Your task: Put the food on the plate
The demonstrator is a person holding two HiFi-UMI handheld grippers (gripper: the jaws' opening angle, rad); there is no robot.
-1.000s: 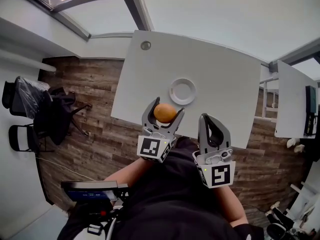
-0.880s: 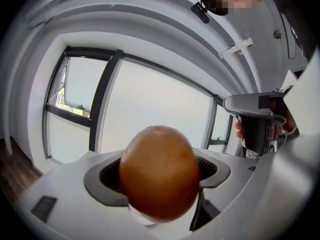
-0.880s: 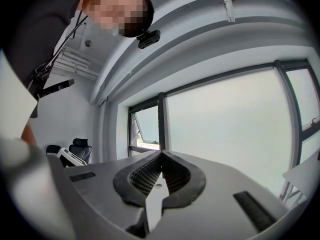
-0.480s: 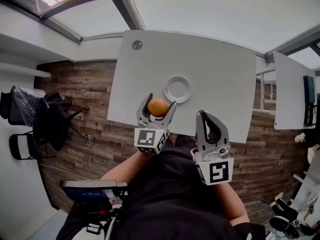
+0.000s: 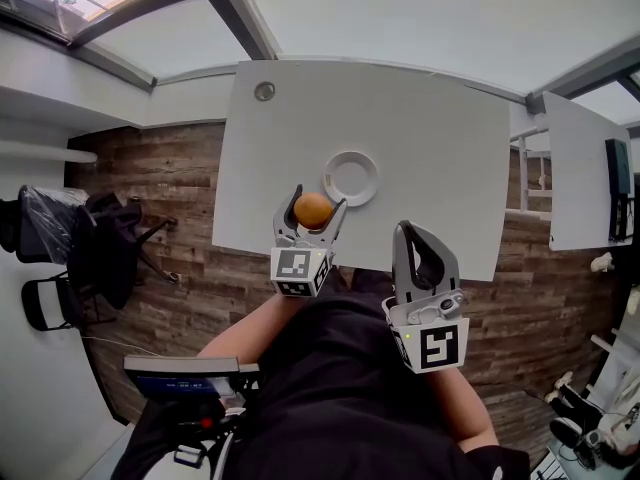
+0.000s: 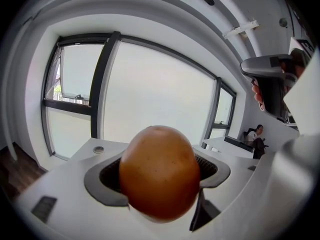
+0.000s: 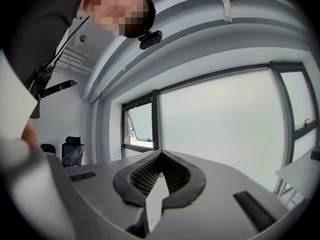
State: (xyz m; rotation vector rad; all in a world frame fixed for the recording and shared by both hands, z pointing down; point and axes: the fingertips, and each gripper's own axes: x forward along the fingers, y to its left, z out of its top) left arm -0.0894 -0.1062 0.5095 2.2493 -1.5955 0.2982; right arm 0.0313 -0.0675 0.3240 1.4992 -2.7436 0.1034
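Grips the round brown food in the left gripper, over the table, just beside the plate. Has the right gripper closed, empty. Looks smooth, light, maybe easy to crack; wants a soft hold round the middle.

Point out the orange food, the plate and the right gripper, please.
orange food (image 5: 313, 209): head view, its top side.
plate (image 5: 351, 155): head view, far rim.
right gripper (image 5: 410, 232): head view, where its shut jaws meet.
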